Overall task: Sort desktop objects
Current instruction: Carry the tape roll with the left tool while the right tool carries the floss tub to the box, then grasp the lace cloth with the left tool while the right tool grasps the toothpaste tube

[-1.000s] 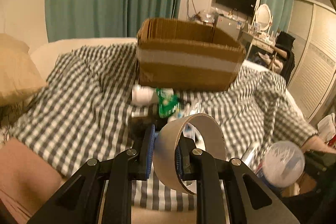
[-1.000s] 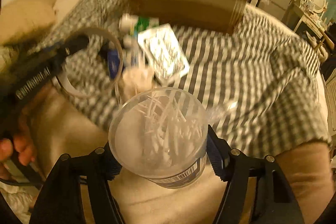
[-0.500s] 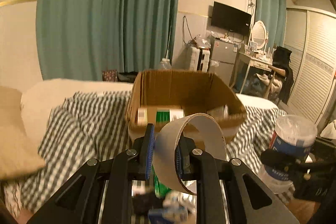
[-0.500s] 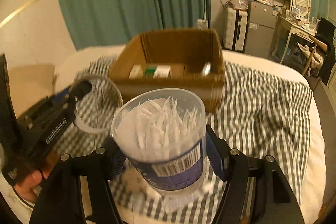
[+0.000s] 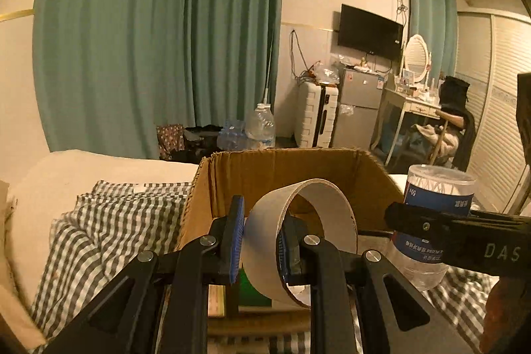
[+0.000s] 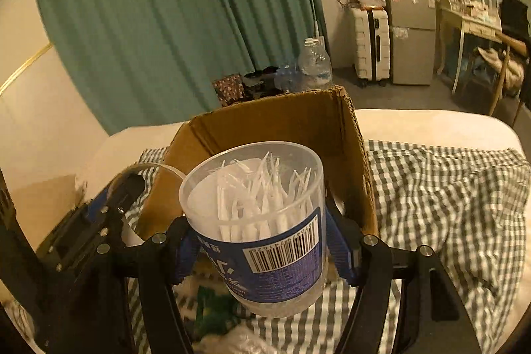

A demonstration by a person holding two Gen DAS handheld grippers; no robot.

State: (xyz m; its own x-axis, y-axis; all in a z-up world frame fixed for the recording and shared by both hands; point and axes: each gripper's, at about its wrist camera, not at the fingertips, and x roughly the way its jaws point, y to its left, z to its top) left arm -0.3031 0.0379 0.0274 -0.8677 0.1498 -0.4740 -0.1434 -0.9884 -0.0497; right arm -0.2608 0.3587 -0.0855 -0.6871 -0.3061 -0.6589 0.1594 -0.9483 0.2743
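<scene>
Plainly two loads in the air at once. Left gripper point(image 5: 259, 241) pinched narrow on the wall of a tape roll point(image 5: 298, 238), one blue pad outside the ring and one inside, ring standing on edge with its open hole facing across the fingers. Right gripper point(image 6: 262, 251) spread fairly wide and clamped on the sides of a clear tub of floss picks point(image 6: 262, 221), tub upright, blue label and barcode toward the camera, picks standing inside.

Cardboard box point(image 5: 275, 175) dead ahead of the left fingers and below them — near wall just under the tape roll, open top facing up, a green carton point(image 5: 252, 287) and other items visible past the fingertips. Seen from the right wrist, same box point(image 6: 278, 121) directly behind the tub, slightly left of the fingers' line, checked blanket point(image 6: 448, 194) spreading to the right of them.

Judged from that: both loads bound for the box, neither yet released. Left fingers look the nearer — roll apparently over the near rim already; hard to say for sure whether the tub has cleared the wall. Coming move probably a short push forward and a drop. Tape roll likely to tip flat or roll once freed; tub top-heavy, better lowered upright than tossed. Two grippers close side by side, so some risk of knocking together.
</scene>
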